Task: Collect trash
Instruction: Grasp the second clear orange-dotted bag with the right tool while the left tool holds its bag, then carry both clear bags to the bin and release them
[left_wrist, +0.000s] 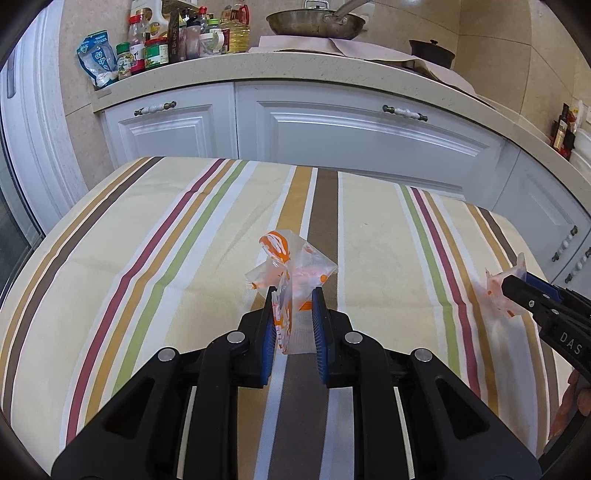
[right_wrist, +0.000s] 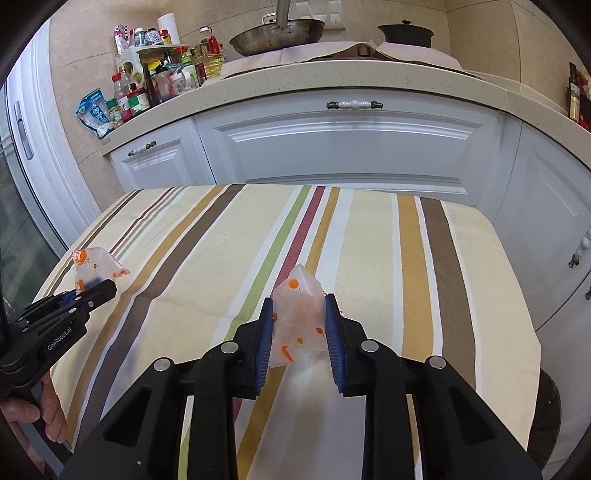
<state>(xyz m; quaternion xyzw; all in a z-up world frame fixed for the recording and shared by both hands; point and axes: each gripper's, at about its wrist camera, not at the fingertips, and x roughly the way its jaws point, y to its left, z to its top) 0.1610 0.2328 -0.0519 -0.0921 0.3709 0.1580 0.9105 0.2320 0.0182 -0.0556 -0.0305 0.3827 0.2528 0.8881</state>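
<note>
Wrappers sit between both pairs of fingers, one per gripper, so neither arm has to reach for anything. The left gripper (left_wrist: 293, 299) straddles a crumpled clear wrapper with orange print (left_wrist: 291, 269): the film stands upright between the blue pads (left_wrist: 269, 332), its long axis running up and forward, away from the palm. It hugs the left pad, while a gap shows on the right side, so the jaws look partly spread and not yet pinching. The right gripper (right_wrist: 299, 308) frames a second orange-dotted wrapper (right_wrist: 299, 314), also standing on end, its peak pointing ahead of the fingertips; the film seems to touch both pads, though whether it is truly clamped I cannot tell. Both pieces hover just above the striped tablecloth (left_wrist: 110, 258). No bin shows ahead of either gripper, so the drop spot likely lies behind or to one side.
</note>
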